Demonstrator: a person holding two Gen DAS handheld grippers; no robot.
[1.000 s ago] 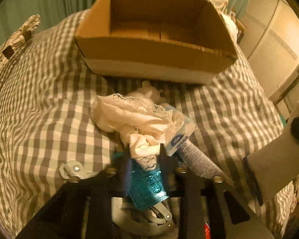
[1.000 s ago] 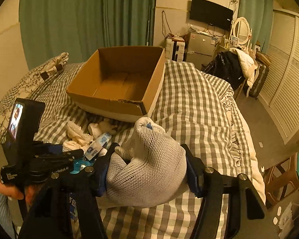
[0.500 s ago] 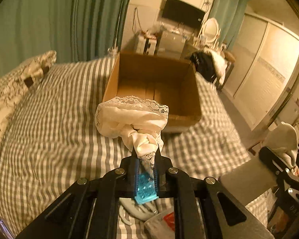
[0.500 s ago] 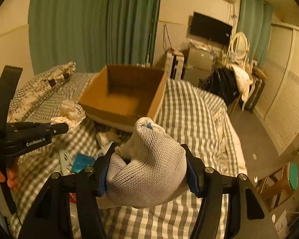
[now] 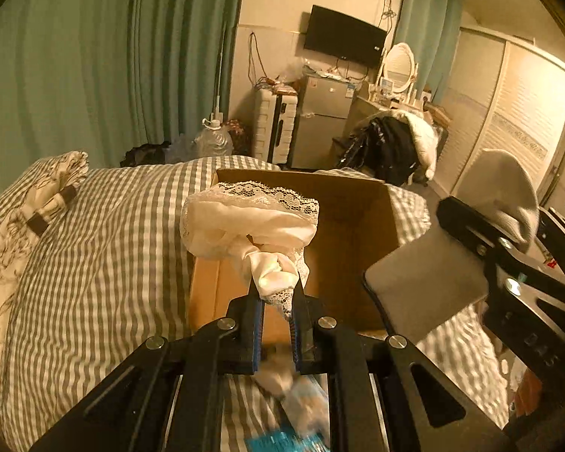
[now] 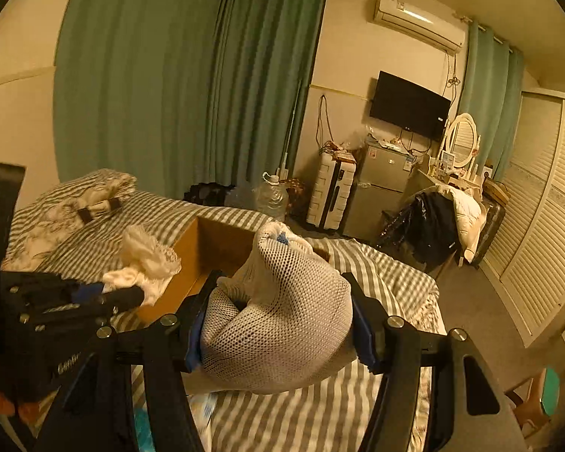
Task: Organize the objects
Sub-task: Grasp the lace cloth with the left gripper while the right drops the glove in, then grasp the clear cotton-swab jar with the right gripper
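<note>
My left gripper (image 5: 275,293) is shut on a cream lace-trimmed garment (image 5: 250,222) and holds it in the air in front of the open cardboard box (image 5: 358,226) on the bed. My right gripper (image 6: 278,312) is shut on a white mesh bundle (image 6: 278,324), held above the bed beside the box (image 6: 203,248). The left gripper with the lace garment (image 6: 147,263) shows at the left of the right wrist view. The right gripper with its bundle (image 5: 508,196) shows at the right of the left wrist view.
The bed has a grey checked cover (image 5: 105,263) and a patterned pillow (image 5: 37,203) at the left. A blue packet (image 5: 282,442) and small white items lie on the bed below my left gripper. A fridge (image 6: 380,192), suitcase (image 6: 331,192) and clothes-laden chair (image 6: 440,226) stand beyond the bed.
My left gripper has lifted the lace garment off the bed, away from the blue packet and tube, up to box height. My right gripper has risen with the mesh bundle.
</note>
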